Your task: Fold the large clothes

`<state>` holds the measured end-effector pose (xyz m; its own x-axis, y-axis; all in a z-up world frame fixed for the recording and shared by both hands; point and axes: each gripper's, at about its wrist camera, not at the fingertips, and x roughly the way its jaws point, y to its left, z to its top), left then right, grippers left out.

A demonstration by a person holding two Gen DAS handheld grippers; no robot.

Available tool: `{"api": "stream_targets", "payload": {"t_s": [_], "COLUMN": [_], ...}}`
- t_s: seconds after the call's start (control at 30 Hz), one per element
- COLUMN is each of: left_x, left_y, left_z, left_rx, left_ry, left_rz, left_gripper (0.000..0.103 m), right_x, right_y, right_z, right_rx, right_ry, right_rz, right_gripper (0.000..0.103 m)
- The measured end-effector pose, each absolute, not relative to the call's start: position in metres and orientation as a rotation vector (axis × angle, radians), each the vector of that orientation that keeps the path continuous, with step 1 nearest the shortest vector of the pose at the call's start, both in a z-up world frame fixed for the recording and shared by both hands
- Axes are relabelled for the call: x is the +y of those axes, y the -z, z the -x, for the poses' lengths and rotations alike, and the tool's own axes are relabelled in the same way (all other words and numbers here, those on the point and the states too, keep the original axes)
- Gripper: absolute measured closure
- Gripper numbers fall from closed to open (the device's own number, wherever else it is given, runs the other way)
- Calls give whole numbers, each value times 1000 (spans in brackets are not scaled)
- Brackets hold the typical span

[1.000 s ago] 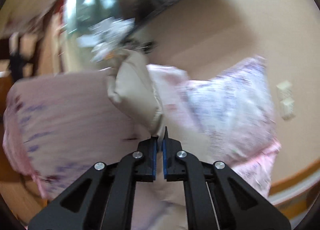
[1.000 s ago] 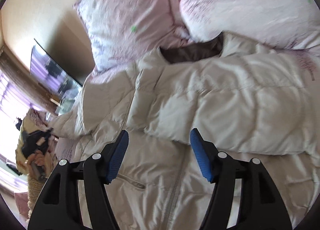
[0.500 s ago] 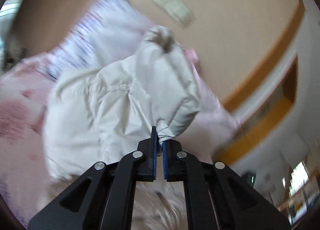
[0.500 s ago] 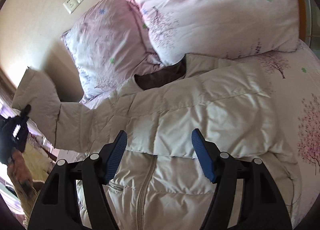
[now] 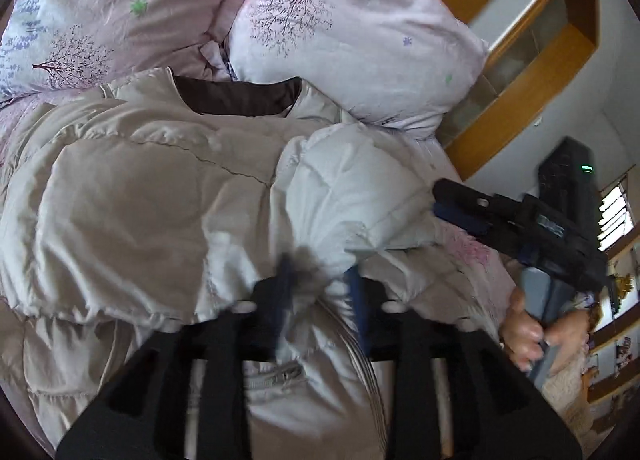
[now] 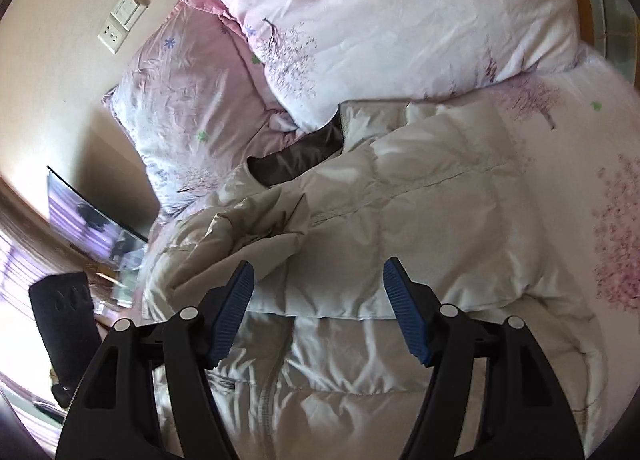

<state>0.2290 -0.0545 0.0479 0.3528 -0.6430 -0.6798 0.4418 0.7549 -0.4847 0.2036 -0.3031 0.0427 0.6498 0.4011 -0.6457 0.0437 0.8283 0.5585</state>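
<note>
Sleeve-folding step: left hand-held gripper (image 5: 318,284) is parting narrowly over the down jacket (image 5: 132,196); right hand-held gripper (image 6: 318,310) is hovering wide, needing smoothing next.

black fingers (image 6: 236,312) with ribbed blue pads, silver screws.

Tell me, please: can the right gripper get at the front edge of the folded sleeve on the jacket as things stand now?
Probably yes. The right gripper is open and the folded sleeve edge lies just ahead between its fingers, on top of the jacket, with nothing over it. The left gripper is off to the side.
</note>
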Motion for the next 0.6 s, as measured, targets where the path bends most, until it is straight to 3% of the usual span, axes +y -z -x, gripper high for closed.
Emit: {"api": "stream_targets", "payload": {"t_s": [0.03,0.23,0.37,0.43,0.57,0.6], "left_x": [-42,37,98,124,166,172], "left_y": [-53,-80,-70,-61,-52,-49], "left_z": [-224,-192,-183,-177,-164,-162], "left_rx": [956,777,766,776,794,796], "left_ry": [724,608,387,308,194,171], "left_rz": [260,298,289,303,331,330], "left_gripper": [13,10,10,11,11,11], "right_x": [-302,-292,-279,-271,-251,-245], "right_y": [-40,-16,-3,4,10,0], "right_z": [-206,-219,-226,-231,-238,-237], "right_rx": [862,966,1032,1076,1111,1065], "right_ry": [-233,-313,-322,-341,-381,-378], "right_rz": [-595,-677,-654,-643,-612,-567], "right_gripper": [35,35,36,45,84,89]}}
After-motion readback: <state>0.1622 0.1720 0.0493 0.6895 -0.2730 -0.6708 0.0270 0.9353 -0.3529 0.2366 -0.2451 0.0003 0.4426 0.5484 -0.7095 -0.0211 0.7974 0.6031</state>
